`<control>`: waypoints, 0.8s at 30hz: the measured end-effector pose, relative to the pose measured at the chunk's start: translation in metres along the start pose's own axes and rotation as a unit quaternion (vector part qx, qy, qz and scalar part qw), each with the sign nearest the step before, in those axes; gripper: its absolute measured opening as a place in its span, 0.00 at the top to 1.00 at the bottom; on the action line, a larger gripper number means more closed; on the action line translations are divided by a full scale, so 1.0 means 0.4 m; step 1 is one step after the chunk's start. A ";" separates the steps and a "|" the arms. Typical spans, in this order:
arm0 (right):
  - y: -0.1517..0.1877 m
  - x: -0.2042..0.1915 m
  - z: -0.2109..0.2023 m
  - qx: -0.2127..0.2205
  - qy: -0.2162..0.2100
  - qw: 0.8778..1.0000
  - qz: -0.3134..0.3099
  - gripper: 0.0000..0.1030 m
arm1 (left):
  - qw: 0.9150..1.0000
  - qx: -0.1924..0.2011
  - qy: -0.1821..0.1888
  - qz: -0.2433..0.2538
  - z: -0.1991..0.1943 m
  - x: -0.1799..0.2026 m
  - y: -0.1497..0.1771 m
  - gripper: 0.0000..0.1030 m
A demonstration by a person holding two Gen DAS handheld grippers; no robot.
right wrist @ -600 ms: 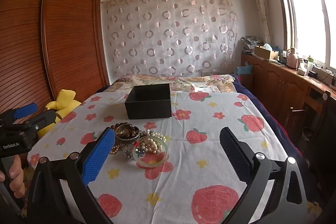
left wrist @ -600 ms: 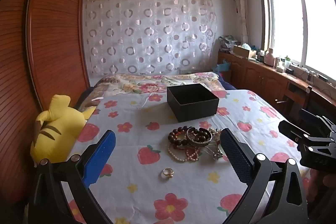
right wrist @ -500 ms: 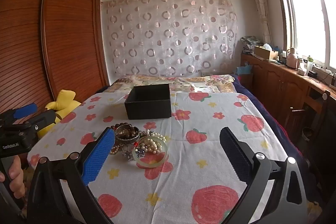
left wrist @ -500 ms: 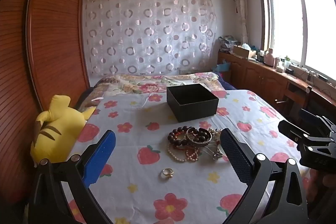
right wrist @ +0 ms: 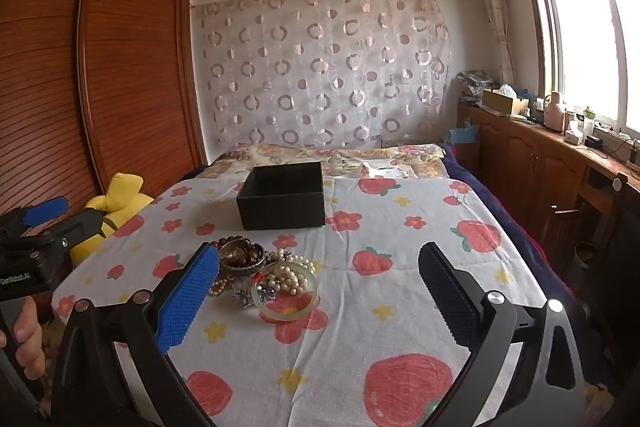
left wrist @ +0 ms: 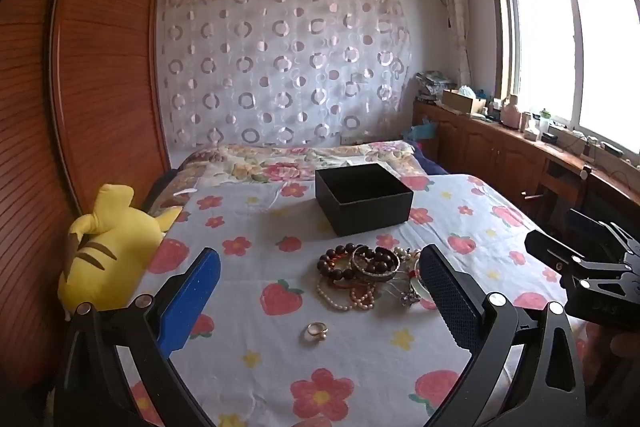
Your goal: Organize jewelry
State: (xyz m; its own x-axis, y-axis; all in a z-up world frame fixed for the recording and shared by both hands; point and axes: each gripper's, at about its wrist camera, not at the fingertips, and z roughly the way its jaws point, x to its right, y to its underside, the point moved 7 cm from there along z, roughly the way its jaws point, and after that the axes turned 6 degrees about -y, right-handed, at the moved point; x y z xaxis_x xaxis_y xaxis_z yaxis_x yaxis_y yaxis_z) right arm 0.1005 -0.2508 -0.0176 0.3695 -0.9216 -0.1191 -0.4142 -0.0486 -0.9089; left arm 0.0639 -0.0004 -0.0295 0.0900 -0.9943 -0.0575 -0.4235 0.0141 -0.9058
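I see a bed sheet [left wrist: 248, 311] printed with strawberries, wardrobe [left wrist: 100, 75] left, window [left wrist: 560, 47] right | jewelry pile [left wrist: 366, 275] just before black box [left wrist: 362, 199], gold ring [left wrist: 315, 331] apart, nearer | my left gripper [left wrist: 320, 307] and right gripper [right wrist: 320, 307] hover, fingers spread, holding nothing.

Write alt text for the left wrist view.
The open left tool hovers over a strawberry-print bedsheet, framing a pile of beaded bracelets and pearl strands, with a small gold ring lying apart nearer the camera. An open black square box sits behind the pile.
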 end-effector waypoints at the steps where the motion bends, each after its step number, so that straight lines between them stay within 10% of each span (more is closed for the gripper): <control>1: 0.000 0.001 0.001 0.000 0.000 1.000 0.000 0.02 | 1.000 0.000 0.000 0.000 -0.002 0.002 -0.003 0.06; 24: -0.002 0.001 -0.004 0.003 0.000 1.000 0.002 0.02 | 1.000 0.007 0.000 -0.001 -0.033 0.014 -0.028 0.06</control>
State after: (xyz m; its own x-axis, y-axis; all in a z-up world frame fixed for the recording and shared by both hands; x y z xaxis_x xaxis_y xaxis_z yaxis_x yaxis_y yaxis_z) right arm 0.0995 -0.2520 -0.0163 0.3680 -0.9217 -0.1225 -0.4097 -0.0425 -0.9112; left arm 0.0571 -0.0077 -0.0140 0.0901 -0.9944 -0.0550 -0.4115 0.0131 -0.9113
